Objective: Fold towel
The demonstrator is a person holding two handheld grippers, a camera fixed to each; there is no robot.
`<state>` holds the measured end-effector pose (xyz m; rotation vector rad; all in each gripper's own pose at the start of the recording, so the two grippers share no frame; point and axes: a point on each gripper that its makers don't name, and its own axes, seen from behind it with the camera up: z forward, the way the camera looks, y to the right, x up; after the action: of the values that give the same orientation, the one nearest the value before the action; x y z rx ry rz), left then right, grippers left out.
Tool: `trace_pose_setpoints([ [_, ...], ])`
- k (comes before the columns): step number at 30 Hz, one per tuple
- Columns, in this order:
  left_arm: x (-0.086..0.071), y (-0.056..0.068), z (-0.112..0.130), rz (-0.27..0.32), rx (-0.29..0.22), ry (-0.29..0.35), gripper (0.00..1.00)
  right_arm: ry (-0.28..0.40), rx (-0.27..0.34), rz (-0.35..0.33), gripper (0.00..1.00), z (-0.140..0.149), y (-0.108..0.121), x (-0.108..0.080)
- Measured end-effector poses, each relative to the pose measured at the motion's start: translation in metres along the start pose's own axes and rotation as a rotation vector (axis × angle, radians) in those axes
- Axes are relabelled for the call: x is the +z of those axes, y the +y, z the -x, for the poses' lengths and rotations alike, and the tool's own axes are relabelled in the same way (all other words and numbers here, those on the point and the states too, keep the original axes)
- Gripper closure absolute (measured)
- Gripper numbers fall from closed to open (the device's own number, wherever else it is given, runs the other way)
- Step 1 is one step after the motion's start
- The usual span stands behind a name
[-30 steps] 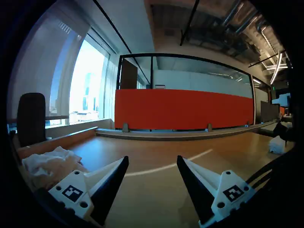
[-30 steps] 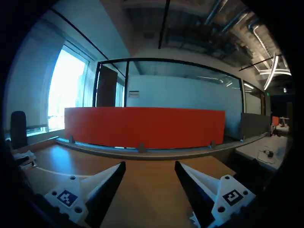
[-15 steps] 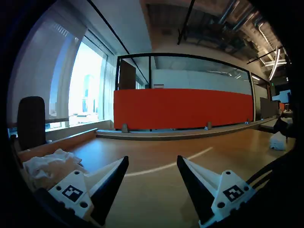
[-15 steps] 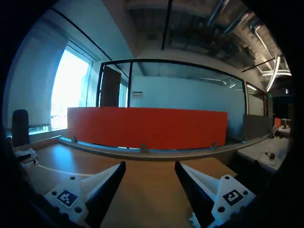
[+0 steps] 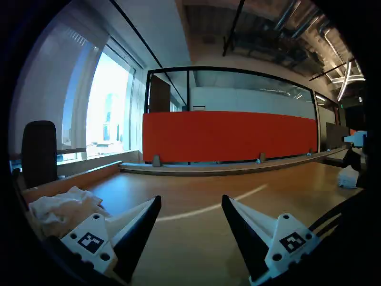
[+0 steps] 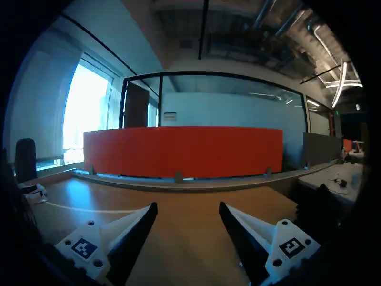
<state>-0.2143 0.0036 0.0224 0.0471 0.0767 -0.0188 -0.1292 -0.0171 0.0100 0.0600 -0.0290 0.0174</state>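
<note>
The left gripper (image 5: 190, 197) hangs low over a wooden desk (image 5: 200, 238), its two fingers (image 5: 138, 233) spread well apart with nothing between them. The towel (image 5: 59, 209), a pale crumpled heap, lies on the desk at the left of the left gripper view, just beside the outer side of the left-hand finger. That finger overlaps the heap's near edge, and I cannot tell whether the two touch. Behind the towel stands the dark back of a chair (image 5: 39, 150), next to a bright window (image 5: 108, 117). An orange partition (image 5: 228, 136) runs along the far edge of the desk. At the far right of this view a small white object (image 5: 347, 176) sits on the desk, too small to name.

The right gripper (image 6: 188, 204) is also just above the bare desk top, its fingers (image 6: 135, 238) likewise apart and holding nothing. The orange partition crosses the right gripper view ahead of it, with a glass wall (image 6: 228, 102) behind.
</note>
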Motion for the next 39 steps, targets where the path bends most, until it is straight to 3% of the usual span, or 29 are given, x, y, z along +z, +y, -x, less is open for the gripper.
trace_pose_setpoints([
  [15,0.0,-0.001,0.0,0.0,0.001,0.0,0.06,-0.001,0.063,0.036,0.01,0.051,0.027,-0.001],
  [24,0.0,-0.001,0.0,0.0,0.001,0.0,0.06,0.01,0.067,0.055,0.01,0.067,0.038,-0.002],
  [39,0.0,-0.001,0.0,0.0,0.002,0.0,0.06,0.025,0.042,0.019,0.01,0.068,0.021,-0.008],
])
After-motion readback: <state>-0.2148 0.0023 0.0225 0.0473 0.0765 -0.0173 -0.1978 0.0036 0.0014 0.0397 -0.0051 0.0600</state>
